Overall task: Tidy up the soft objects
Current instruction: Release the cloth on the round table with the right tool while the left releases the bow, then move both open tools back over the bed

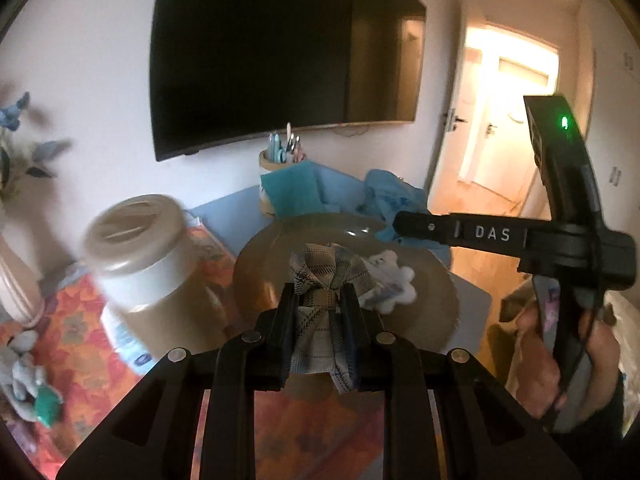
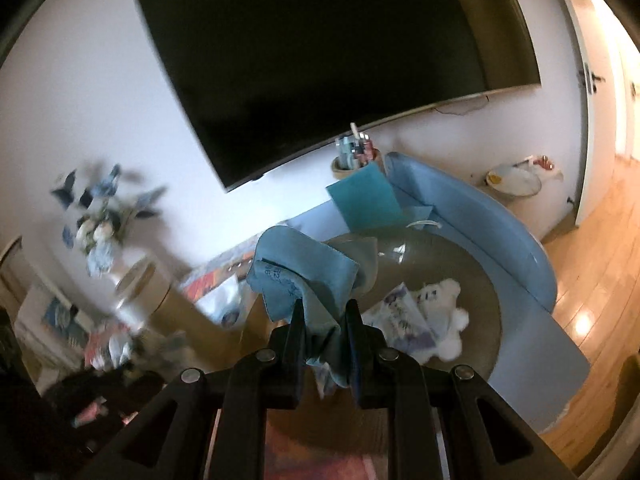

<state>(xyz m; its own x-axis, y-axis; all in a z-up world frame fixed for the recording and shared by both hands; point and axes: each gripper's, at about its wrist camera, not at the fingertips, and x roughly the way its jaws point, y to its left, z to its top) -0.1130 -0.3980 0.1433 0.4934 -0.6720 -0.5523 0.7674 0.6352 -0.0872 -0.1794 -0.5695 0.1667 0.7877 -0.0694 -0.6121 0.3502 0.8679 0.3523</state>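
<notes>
My left gripper (image 1: 319, 294) is shut on a bunched grey plaid cloth (image 1: 320, 272), held above a round olive-brown tray (image 1: 276, 248). A white fluffy soft toy (image 1: 390, 276) lies on the tray just right of the cloth. My right gripper (image 2: 323, 307) is shut on a crumpled light-blue cloth (image 2: 304, 268) that rises above its fingers. In the right wrist view the same tray (image 2: 452, 252) lies below with the white soft toy (image 2: 436, 312) on it. The right gripper's body (image 1: 452, 232) shows from the side in the left wrist view, the blue cloth (image 1: 388, 196) at its tip.
A cream lidded jar (image 1: 136, 248) stands left of the tray on an orange patterned cloth (image 1: 80, 344). A blue mat (image 2: 472, 208), a teal folded sheet (image 1: 294, 192) and a pen holder (image 1: 280, 156) are behind. A grey plush (image 1: 28, 372) lies at far left. A dark screen (image 1: 280, 52) hangs on the wall.
</notes>
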